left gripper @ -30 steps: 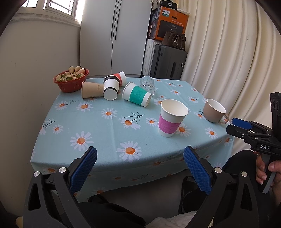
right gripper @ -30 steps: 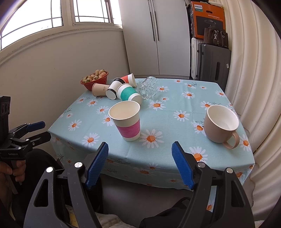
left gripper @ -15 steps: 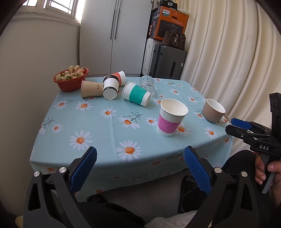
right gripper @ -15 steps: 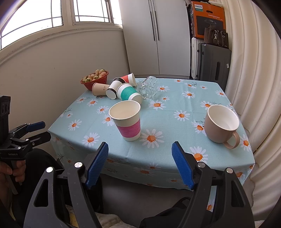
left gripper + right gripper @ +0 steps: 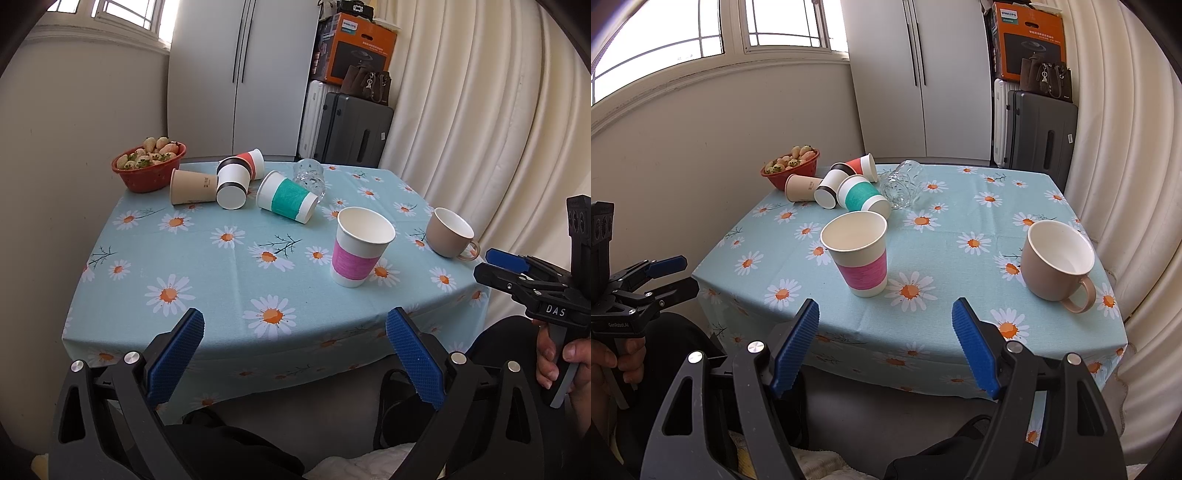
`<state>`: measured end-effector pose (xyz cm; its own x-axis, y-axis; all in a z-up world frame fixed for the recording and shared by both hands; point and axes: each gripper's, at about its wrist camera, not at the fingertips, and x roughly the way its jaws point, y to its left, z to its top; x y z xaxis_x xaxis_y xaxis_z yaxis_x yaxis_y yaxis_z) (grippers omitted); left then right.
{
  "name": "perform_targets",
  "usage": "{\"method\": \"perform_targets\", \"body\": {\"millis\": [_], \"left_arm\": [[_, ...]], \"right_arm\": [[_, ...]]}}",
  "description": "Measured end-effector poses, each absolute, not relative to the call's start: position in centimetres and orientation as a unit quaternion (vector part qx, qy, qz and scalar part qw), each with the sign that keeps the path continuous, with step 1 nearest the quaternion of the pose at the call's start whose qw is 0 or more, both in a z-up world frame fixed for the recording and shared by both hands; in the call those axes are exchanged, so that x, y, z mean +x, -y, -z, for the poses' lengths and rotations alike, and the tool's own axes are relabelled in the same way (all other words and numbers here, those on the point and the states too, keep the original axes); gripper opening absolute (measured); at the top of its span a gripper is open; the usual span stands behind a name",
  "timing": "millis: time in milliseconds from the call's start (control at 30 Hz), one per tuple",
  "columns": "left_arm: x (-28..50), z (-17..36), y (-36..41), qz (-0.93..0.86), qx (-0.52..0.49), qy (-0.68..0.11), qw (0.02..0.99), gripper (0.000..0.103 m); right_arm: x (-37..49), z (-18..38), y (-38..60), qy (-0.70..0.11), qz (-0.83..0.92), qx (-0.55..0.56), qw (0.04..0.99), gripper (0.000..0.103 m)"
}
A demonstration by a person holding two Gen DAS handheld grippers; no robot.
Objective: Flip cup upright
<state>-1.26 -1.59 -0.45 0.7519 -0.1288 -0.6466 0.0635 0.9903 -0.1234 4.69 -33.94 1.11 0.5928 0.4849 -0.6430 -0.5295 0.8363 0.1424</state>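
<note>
Jaws of both the left gripper (image 5: 294,360) and right gripper (image 5: 885,345) gape wide, empty, short of the daisy-print table (image 5: 207,266). Nearest stand a pink-banded paper cup (image 5: 859,254) and beige mug (image 5: 1057,261), already upright. Far back, a green-banded cup (image 5: 287,197) lies tipped among others. Reaching risks toppling the pink cup; crushing thin paper or nudging the glass tumbler (image 5: 310,178) seems likely.

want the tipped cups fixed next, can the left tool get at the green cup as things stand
Probably yes. The left tool is open and empty, off the near table edge, and bare tablecloth lies between it and the green cup on its side. The upright pink cup stands off to the right.
</note>
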Motion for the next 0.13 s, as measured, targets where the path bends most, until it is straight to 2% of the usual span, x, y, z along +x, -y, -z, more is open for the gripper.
{"method": "perform_targets", "body": {"millis": [133], "left_arm": [[-1.20,0.44,1.53,0.052,-0.047,-0.349,0.935,0.097]], "right_arm": [[4.68,-1.11,33.93,-0.351,-0.284,-0.032,0.892,0.074]]}}
